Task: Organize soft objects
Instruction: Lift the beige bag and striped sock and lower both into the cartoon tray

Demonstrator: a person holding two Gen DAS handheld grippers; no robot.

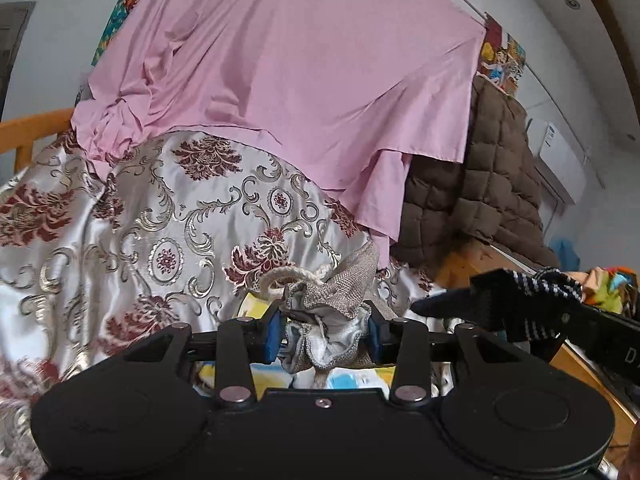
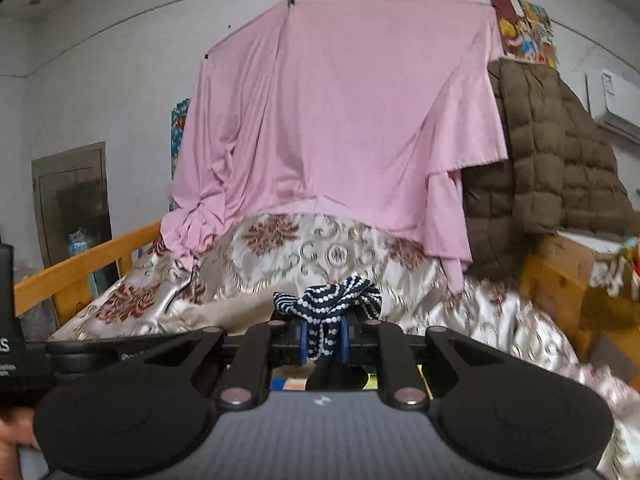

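My left gripper is shut on a grey woven drawstring pouch with a white cord, held up above the bed. My right gripper is shut on a dark navy cloth with white dots, bunched above the blue pads. That cloth and the right gripper also show at the right of the left wrist view. Both grippers are lifted over a silver floral bedspread.
A pink sheet hangs from a rail behind the bed. A brown quilted jacket hangs at the right. Wooden bed rail at left, wooden furniture at right, air conditioner on the wall.
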